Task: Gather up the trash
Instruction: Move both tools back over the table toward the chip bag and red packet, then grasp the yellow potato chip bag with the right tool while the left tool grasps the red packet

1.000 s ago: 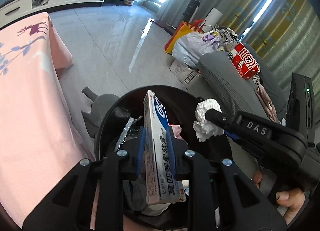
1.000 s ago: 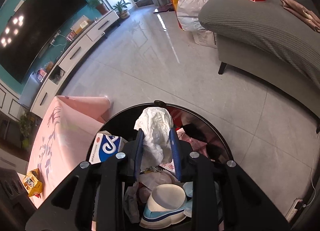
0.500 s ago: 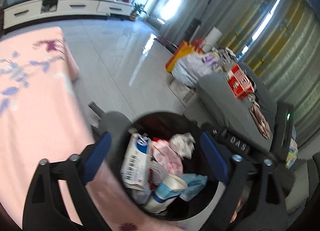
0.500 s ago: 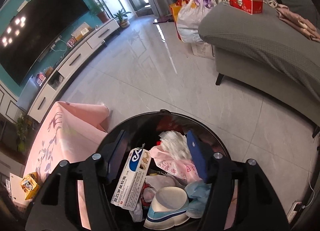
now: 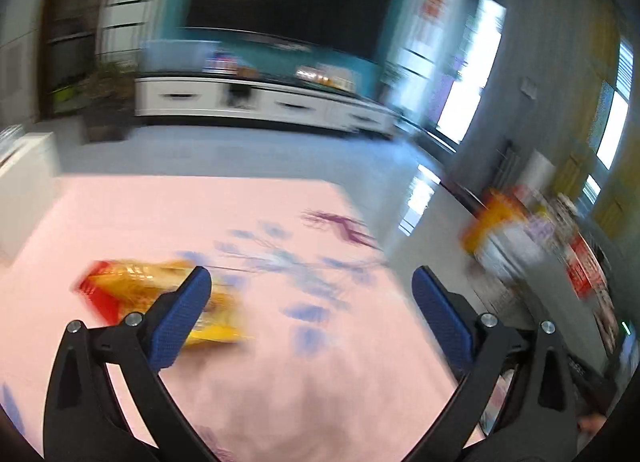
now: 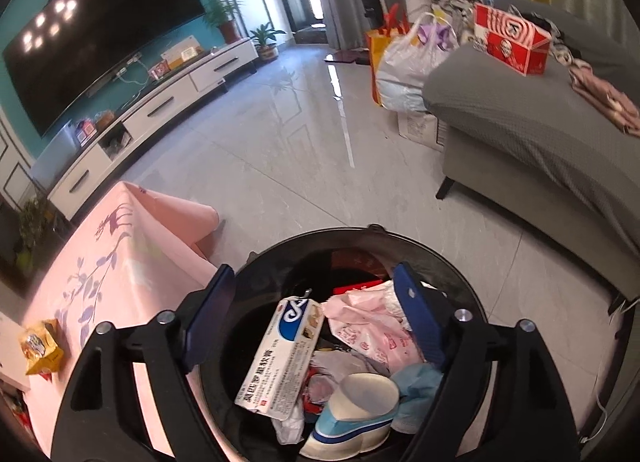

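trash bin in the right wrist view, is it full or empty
Fairly full. The black trash bin holds a white-and-blue carton, pink wrappers, a paper cup and crumpled tissue, piled close to its rim.

The box (image 6: 280,354) in the bin reads 莫匹罗星软膏; the red carton (image 6: 510,44) shows a KFC face.

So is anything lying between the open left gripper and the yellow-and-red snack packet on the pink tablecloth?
Nothing visible does. The left gripper is open above the pink tablecloth, and the yellow-and-red snack packet lies flat just beyond its left finger, partly hidden by it. Only bare cloth shows around the packet, though the view is motion-blurred.
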The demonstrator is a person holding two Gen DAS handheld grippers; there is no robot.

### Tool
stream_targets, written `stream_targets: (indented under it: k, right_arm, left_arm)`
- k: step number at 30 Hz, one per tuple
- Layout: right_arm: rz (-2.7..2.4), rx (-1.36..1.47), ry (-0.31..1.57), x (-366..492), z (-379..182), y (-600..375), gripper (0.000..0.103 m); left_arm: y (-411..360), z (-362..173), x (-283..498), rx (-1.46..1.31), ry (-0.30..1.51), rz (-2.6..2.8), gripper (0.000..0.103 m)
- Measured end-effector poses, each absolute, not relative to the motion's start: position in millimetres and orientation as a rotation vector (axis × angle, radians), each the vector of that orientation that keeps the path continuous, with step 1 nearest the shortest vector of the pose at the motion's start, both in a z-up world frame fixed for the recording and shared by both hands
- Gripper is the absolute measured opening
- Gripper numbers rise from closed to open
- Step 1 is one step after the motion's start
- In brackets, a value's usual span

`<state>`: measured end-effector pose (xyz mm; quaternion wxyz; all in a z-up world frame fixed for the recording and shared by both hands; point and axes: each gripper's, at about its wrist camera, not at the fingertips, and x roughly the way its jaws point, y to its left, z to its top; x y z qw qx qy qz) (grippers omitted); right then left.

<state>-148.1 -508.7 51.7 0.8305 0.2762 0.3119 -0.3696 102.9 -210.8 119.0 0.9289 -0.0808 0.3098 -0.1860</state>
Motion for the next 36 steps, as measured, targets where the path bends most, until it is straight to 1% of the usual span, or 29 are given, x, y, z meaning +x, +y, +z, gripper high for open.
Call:
stream_targets:
  k: [1,2,4,6,10,11,12,17,21,25,28,33,34,36]
  right_arm:
    - [-0.777,0.578,0.658,-146.3,53.7,-504.9,0.083]
    - [-0.761,0.572,0.649,-143.6,56.7,-499.8,0.084]
    - [-0.721,0.561,0.626,-138.7,63.6,-489.1,0.084]
    - [-0.684,0.539,0.608,-131.5,72.8,-474.0,0.087]
    - [-0.578,0.501,0.582,-105.2,95.8,-434.1,0.091]
    - [-0.536,0.500,0.584,-94.5,101.8,-423.4,0.095]
    - [-0.489,0.500,0.595,-83.1,106.5,-411.9,0.097]
    - [-0.216,0.451,0.684,-1.3,122.4,-332.9,0.100]
    - [-0.021,0.429,0.821,80.5,106.3,-267.5,0.100]
    - [0.012,0.398,0.939,144.4,77.8,-223.1,0.100]
    - [-0.001,0.364,0.951,161.0,65.0,-208.8,0.100]
    - [0.016,0.403,0.935,172.8,35.4,-210.4,0.100]
    - [-0.010,0.395,0.986,181.1,26.0,-211.2,0.100]
    - [-0.002,0.431,0.997,182.3,20.3,-213.0,0.100]
  left_arm:
    - [-198.5,117.1,112.4,-0.194,0.648,-0.323,0.100]
    - [-182.5,115.2,126.8,-0.213,0.701,-0.261,0.100]
    - [-152.0,119.9,138.3,-0.293,0.689,-0.317,0.100]
    - [-131.5,121.2,141.5,-0.328,0.672,-0.301,0.100]
    - [-94.9,106.8,157.8,-0.360,0.713,-0.168,0.100]
    - [-86.7,100.1,163.5,-0.385,0.734,-0.157,0.100]
    - [-79.3,92.6,169.1,-0.407,0.761,-0.153,0.100]
    - [-55.8,63.9,189.9,-0.428,0.876,-0.159,0.100]
    - [-37.7,47.8,199.3,-0.447,0.924,-0.142,0.100]
    - [-16.5,33.8,204.4,-0.481,0.939,-0.126,0.100]
    - [-7.2,24.7,205.2,-0.535,0.952,-0.139,0.100]
    - [-1.6,7.3,213.3,-0.658,0.984,-0.189,0.099]
    - [-2.0,4.3,216.4,-0.665,0.992,-0.194,0.097]
    - [-5.0,2.2,217.9,-0.657,0.990,-0.199,0.096]
